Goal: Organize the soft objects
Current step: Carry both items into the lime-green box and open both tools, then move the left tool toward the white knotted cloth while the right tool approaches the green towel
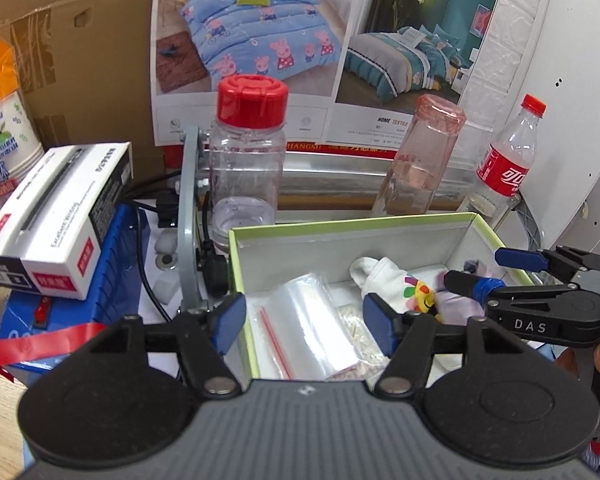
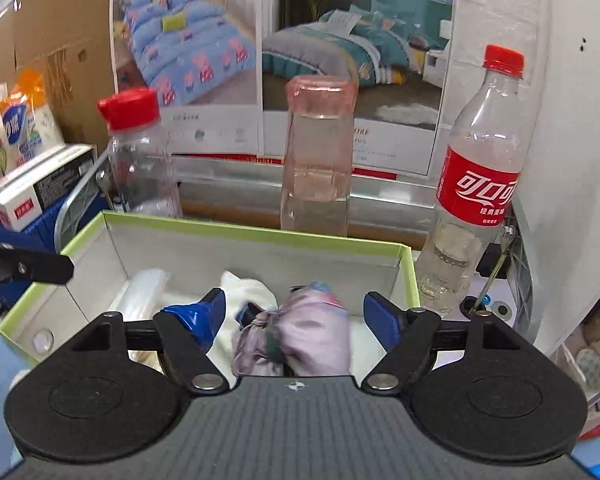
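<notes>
My left tool (image 1: pixel 304 322) hangs with its blue pads apart and nothing between them, straddling the near-left wall of the green-rimmed box (image 1: pixel 340 224). Through this camera I see a clear bag (image 1: pixel 312 320) lying flat on the box floor, a white sock (image 1: pixel 384 280) with a bright print beside it, and a lilac cloth (image 1: pixel 456 300) to its right. My right tool (image 1: pixel 480 270) reaches in over the far-right corner, its pads also spread. I judge the soft things are gathered in the box because it serves as their bin. A jar (image 1: pixel 248 156), a pink cup (image 1: pixel 424 156) and a cola bottle (image 1: pixel 508 156) stand behind the box, out of the way.

From the right camera, the right tool (image 2: pixel 294 316) sits open around the knotted lilac cloth (image 2: pixel 312 332), pads either side but not touching it; the cloth rests in the box (image 2: pixel 260 236) against the sock (image 2: pixel 248 292). I take this as either a release or a grasp about to start; I cannot tell which. The left tool's finger (image 2: pixel 28 266) pokes in from the left, over the box's left rim.
</notes>
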Available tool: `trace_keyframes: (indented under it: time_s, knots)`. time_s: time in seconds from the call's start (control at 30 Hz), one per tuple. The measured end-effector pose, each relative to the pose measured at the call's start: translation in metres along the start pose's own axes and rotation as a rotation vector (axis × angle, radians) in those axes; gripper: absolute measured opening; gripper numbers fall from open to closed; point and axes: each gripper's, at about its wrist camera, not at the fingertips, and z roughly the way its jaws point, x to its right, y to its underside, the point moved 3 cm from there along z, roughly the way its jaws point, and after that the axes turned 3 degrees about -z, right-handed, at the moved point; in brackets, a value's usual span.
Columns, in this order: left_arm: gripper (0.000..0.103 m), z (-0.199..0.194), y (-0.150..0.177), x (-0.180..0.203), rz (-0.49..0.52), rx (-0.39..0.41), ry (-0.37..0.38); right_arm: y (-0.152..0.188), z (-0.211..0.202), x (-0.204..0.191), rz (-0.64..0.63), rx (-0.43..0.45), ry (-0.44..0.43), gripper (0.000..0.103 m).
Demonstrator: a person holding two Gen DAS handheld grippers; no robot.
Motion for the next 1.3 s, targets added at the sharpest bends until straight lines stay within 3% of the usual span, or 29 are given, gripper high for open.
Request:
trace_keyframes:
  time_s: [0.2, 0.37, 0.5, 0.77, 1.03, 1.2, 1.3]
  knots:
    - [0.068, -0.009, 0.014, -0.010, -0.004, -0.017, -0.021, 0.003, -0.010, -0.001, 0.002, 0.035, 0.003, 0.064]
    - [0.070, -0.034, 0.044, -0.032, -0.012, -0.021, -0.061, 0.021, -0.048, 0.002, 0.040, 0.122, 0.017, 0.064]
    - [0.070, -0.050, 0.075, -0.050, -0.033, -0.043, -0.088, 0.056, -0.091, 0.009, 0.089, 0.179, 0.053, 0.065]
    - [0.070, -0.097, 0.134, -0.061, -0.072, -0.042, -0.081, 0.157, -0.145, 0.036, 0.327, 0.166, 0.140, 0.065]
    - [0.071, -0.133, 0.157, -0.032, 0.013, -0.005, -0.043, 0.237, -0.185, 0.036, 0.544, 0.166, 0.178, 0.065]
    - [0.072, -0.124, 0.147, -0.029, 0.085, 0.024, -0.158, 0.248, -0.190, 0.035, 0.558, 0.152, 0.168, 0.066]
    - [0.073, -0.096, 0.128, -0.033, 0.100, -0.013, -0.160, 0.246, -0.189, 0.036, 0.540, 0.154, 0.178, 0.066]
